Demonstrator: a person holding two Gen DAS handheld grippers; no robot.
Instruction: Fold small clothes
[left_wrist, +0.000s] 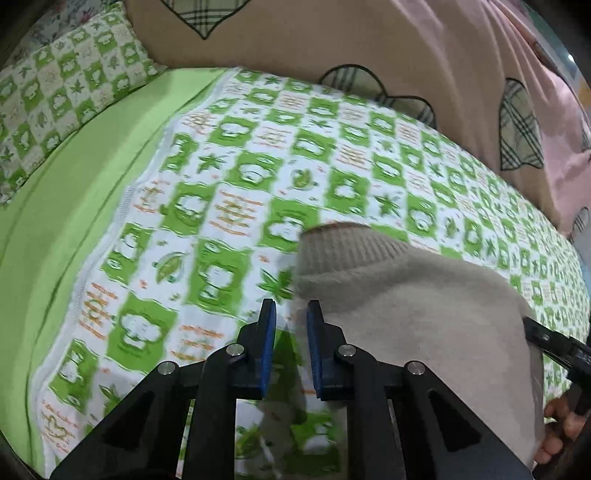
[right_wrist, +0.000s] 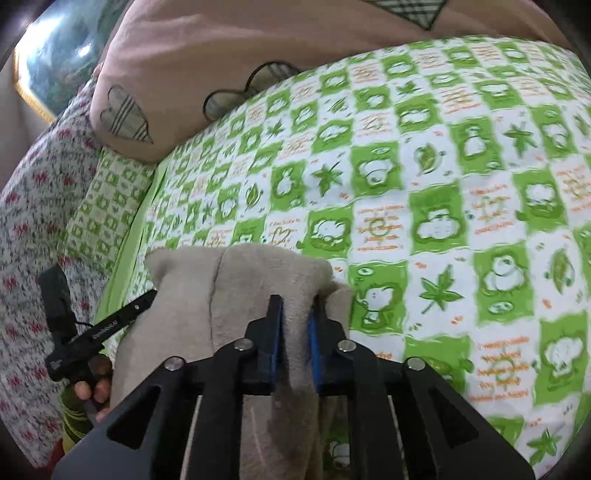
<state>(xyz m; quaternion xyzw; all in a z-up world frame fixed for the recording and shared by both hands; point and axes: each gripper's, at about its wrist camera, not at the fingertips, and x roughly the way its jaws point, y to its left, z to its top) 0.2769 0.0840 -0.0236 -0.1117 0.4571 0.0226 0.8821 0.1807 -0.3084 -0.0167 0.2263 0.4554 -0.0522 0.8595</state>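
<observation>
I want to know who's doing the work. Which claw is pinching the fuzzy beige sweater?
The right claw: the beige sweater is bunched between its blue fingers. The left claw has only a bare gap between its fingers, beside the sweater.

Fuzzy knit garment (left_wrist: 413, 317), matt cotton bedsheet (left_wrist: 258, 155).

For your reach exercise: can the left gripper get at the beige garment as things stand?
Probably yes. The left gripper is open, with the beige garment right beside its inner finger and nothing between them. The right gripper already pinches the same cloth.
</observation>
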